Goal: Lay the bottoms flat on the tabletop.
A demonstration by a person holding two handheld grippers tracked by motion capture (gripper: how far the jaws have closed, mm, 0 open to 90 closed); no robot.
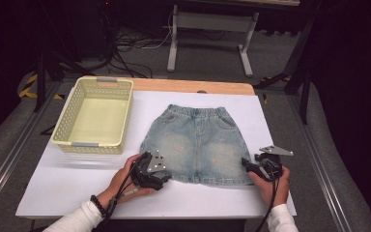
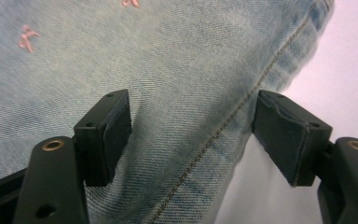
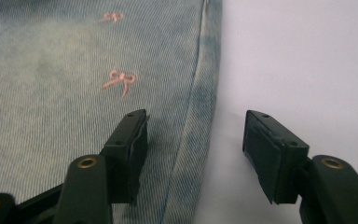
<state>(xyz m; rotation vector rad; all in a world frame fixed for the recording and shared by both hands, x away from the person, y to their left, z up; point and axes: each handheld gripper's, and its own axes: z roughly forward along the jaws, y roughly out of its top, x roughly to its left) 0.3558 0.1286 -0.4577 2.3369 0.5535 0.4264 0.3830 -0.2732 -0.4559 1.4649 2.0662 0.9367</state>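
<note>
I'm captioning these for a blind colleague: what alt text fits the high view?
Light denim shorts lie flat on a white table, a person's left gripper and right gripper at the two bottom corners, jaws open. An empty pale yellow basket sits to the left.

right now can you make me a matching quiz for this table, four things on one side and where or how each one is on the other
Things:
1. denim shorts
2. basket
3. left gripper
4. right gripper

Places or states:
a. far left of the table, nothing in it
b. jaws open over the shorts' right side seam
c. spread flat mid-table, waistband at the far side
d. jaws open over the shorts' left hem corner

Pairs: 1-c, 2-a, 3-d, 4-b
</note>
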